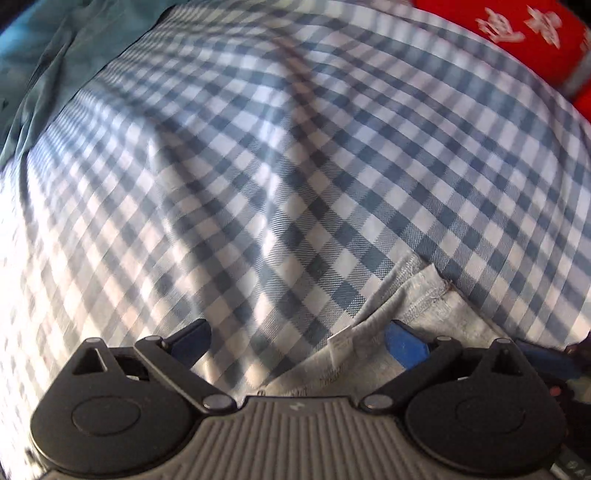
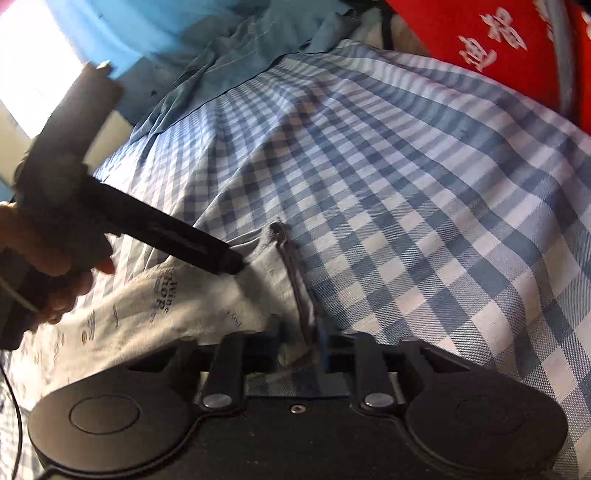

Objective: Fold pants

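The grey pants (image 2: pixel 177 306) lie on the checked bedsheet (image 2: pixel 406 192), below the teal cloth (image 2: pixel 229 66). The right gripper (image 2: pixel 301 345) pinches their dark-edged hem; the left gripper (image 1: pixel 295 332) hangs spread over the same hem. Best clamp the left one fully before lifting, keeping the edge taut and level.

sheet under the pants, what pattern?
Blue-and-white gingham check on the sheet; the pants on it are pale grey with dark print. Sharpest in the right wrist view.

checked sheet (image 1: pixel 258 166) open, red cushion (image 1: pixel 517 33) beyond
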The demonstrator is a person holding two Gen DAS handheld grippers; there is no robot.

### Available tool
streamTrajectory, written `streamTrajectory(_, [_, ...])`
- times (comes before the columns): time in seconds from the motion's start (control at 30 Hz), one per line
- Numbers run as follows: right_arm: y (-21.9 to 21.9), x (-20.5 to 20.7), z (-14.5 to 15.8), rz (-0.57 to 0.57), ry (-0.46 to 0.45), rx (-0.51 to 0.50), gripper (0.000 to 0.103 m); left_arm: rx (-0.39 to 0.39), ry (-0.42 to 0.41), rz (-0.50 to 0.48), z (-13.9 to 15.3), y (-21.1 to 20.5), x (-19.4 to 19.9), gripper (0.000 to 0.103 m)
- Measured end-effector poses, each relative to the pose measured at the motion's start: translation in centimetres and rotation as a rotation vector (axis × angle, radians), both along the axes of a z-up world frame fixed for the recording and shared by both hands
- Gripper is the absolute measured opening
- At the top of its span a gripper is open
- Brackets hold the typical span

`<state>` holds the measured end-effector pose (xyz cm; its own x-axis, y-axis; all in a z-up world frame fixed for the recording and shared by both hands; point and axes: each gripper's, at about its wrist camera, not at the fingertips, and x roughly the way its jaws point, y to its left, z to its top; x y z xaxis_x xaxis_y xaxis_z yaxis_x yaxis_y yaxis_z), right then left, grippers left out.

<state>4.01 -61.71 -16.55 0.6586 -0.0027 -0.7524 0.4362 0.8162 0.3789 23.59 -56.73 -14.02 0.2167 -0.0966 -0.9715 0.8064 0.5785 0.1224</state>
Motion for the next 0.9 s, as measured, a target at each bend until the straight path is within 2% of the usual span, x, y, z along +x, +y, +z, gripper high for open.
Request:
streamTrajectory(0.03, [0.2, -0.1, 0.2, 0.011, -0.004, -0.021, 0.009, -0.018, 0.028, 0.021, 0.5, 0.1, 0.2, 0.101])
streamTrajectory(0.2, [2.6, 0.0, 1.9, 0.099, -0.012, -0.163, 0.006, -0.160, 0.269, 0.201, 2.9, 0.9, 1.8, 0.099])
streamTrajectory(0.3, [4.3, 0.3, 2.9, 0.158, -0.014, -0.253, 0.005, -0.214, 0.416, 0.286, 2.5, 0.7, 2.2, 0.093])
streamTrajectory(0.37, [5.4, 0.7, 3.3, 0.195, -0.009, -0.299, 0.005, -0.215, 0.469, 0.327, 1.9, 0.4, 2.0, 0.089])
streamTrajectory(0.43, [6.3, 1.0, 3.6, 0.227, -0.007, -0.339, 0.005, -0.193, 0.473, 0.340, 1.5, 0.0, 1.7, 0.078])
streamTrajectory(0.57, [7.7, 1.5, 4.0, 0.273, 0.001, -0.394, 0.005, -0.167, 0.469, 0.327, 1.2, -0.5, 0.5, 0.070])
streamTrajectory(0.6, [7.9, 1.6, 4.0, 0.281, 0.001, -0.405, 0.005, -0.148, 0.454, 0.314, 0.9, -0.6, 0.2, 0.060])
streamTrajectory(0.63, [8.2, 1.6, 4.1, 0.288, 0.000, -0.412, 0.005, -0.132, 0.436, 0.302, 0.9, -0.7, -0.1, 0.046])
streamTrajectory(0.67, [8.4, 1.6, 4.1, 0.291, 0.000, -0.417, 0.005, -0.122, 0.416, 0.283, 1.0, -0.7, -0.3, 0.039])
streamTrajectory(0.7, [8.5, 1.6, 4.2, 0.295, 0.000, -0.421, 0.005, -0.123, 0.401, 0.275, 1.0, -0.6, -0.4, 0.025])
streamTrajectory(0.73, [8.7, 1.6, 4.3, 0.295, 0.000, -0.426, 0.005, -0.135, 0.393, 0.278, 1.2, -0.2, -0.6, 0.017])
streamTrajectory(0.83, [9.0, 1.5, 4.6, 0.277, 0.008, -0.442, 0.007, -0.202, 0.433, 0.320, 1.5, 1.4, -0.4, 0.011])
streamTrajectory(0.9, [9.0, 1.4, 4.6, 0.257, 0.020, -0.447, 0.014, -0.227, 0.451, 0.352, 1.7, 2.6, -0.2, 0.007])
